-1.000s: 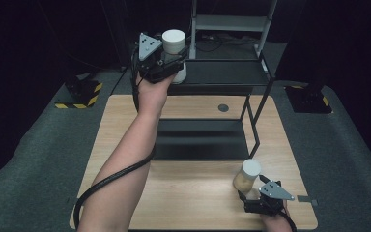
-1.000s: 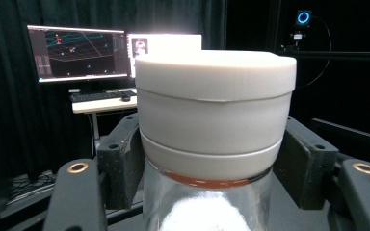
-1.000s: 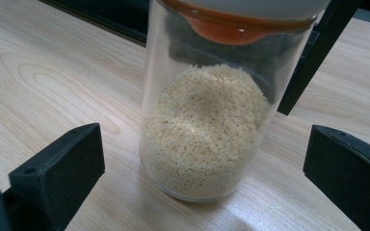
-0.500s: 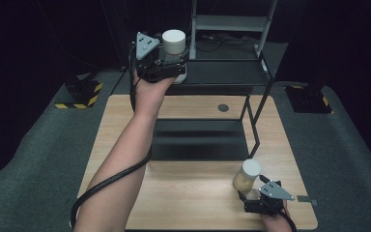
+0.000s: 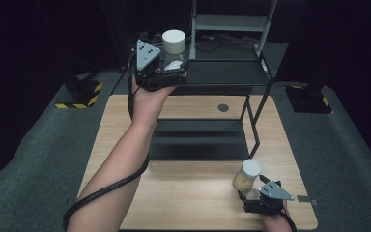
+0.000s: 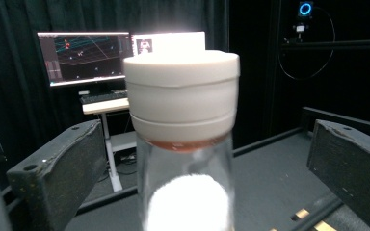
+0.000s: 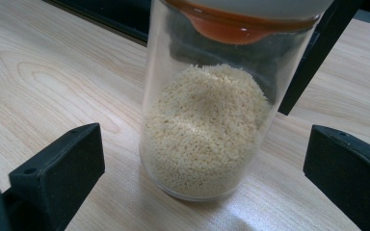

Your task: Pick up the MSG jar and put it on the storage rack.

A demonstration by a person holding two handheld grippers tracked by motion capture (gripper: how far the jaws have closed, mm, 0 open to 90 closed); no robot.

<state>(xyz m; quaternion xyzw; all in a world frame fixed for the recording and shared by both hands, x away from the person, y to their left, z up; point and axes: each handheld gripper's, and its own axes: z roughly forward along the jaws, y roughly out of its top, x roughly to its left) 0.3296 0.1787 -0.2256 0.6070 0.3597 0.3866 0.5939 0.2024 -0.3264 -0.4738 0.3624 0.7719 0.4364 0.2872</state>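
The black shelf rack (image 5: 232, 72) bears a white-lidded glass jar (image 5: 174, 48) on its top tier; the left gripper (image 5: 173, 67) stands spread around it, jaws clear of the glass; likely rigid, slick, breakable, best taken mid-body. On the table (image 5: 125, 125), the grain jar (image 5: 247, 175) sits between the right gripper (image 5: 251, 193)'s parted jaws, untouched.

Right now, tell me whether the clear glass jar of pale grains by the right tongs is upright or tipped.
Upright: the clear glass jar of pale grains stands on its base on the wooden table, white lid on top.
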